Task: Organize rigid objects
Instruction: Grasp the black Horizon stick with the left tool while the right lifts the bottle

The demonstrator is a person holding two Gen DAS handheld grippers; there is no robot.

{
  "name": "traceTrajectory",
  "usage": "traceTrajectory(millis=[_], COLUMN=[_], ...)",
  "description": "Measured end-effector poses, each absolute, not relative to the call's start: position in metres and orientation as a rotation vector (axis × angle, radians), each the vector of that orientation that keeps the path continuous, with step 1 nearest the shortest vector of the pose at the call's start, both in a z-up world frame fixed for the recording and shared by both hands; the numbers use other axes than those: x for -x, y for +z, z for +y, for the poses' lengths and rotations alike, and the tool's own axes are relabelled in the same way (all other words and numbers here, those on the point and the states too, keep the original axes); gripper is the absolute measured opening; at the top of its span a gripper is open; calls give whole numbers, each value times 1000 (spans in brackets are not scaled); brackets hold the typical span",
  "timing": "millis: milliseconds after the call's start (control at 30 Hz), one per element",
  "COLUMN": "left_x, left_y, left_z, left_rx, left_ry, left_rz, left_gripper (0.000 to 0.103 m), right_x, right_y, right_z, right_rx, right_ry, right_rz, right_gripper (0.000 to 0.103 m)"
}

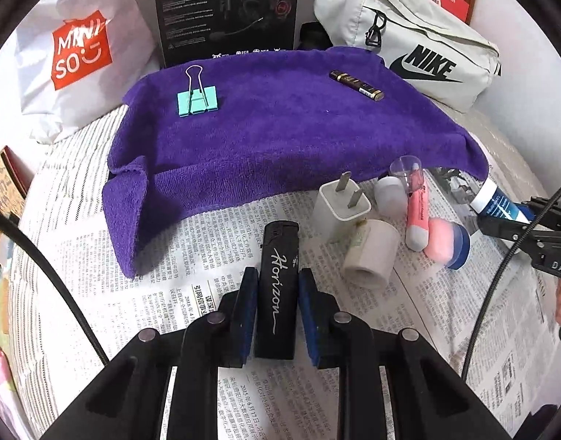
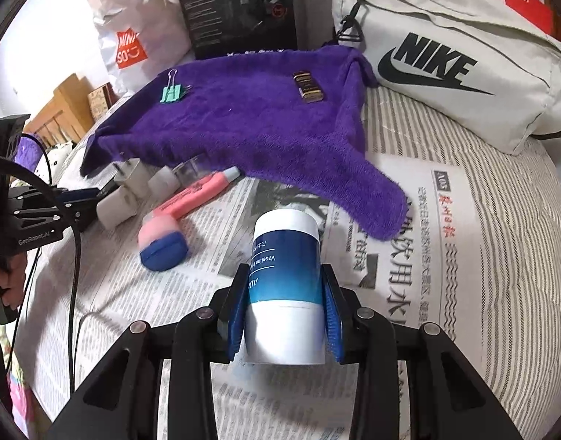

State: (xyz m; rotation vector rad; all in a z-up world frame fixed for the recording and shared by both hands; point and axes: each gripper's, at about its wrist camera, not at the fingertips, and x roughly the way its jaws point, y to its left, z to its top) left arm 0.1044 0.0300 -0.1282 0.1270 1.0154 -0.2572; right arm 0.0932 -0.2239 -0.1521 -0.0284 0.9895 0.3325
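Note:
My left gripper (image 1: 276, 278) is shut on a black lighter (image 1: 278, 286) marked "Horizon", just above the newspaper (image 1: 192, 256). My right gripper (image 2: 284, 282) is shut on a white and blue Vaseline tube (image 2: 286, 286); the tube also shows in the left wrist view (image 1: 500, 205). A purple towel (image 1: 280, 128) lies beyond, with a teal binder clip (image 1: 197, 101) at its left and a dark brown tube (image 1: 357, 84) at its right. A white charger plug (image 1: 341, 205), a cream cylinder (image 1: 370, 253), a pink highlighter (image 1: 416, 216) and a pink and blue item (image 1: 449, 245) sit on the newspaper.
A white Miniso bag (image 1: 78, 55), a black headset box (image 1: 225, 11) and a grey Nike bag (image 1: 419, 47) stand behind the towel. A small white bottle (image 1: 390, 194) and a clear cap (image 1: 407, 170) lie by the charger. The striped bedding (image 2: 500, 220) lies to the right.

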Motion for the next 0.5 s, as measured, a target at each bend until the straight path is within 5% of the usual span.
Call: traceTrajectory(millis=[500], left_x=[-99], left_y=[-90], left_z=[57], left_rx=[2], left_ry=[-231], left_rz=[976], left_gripper=[21], right_x=[-109], right_y=[-97], right_z=[-222], right_rx=[-5], right_ry=[401], right_rz=[901], right_gripper=[37])
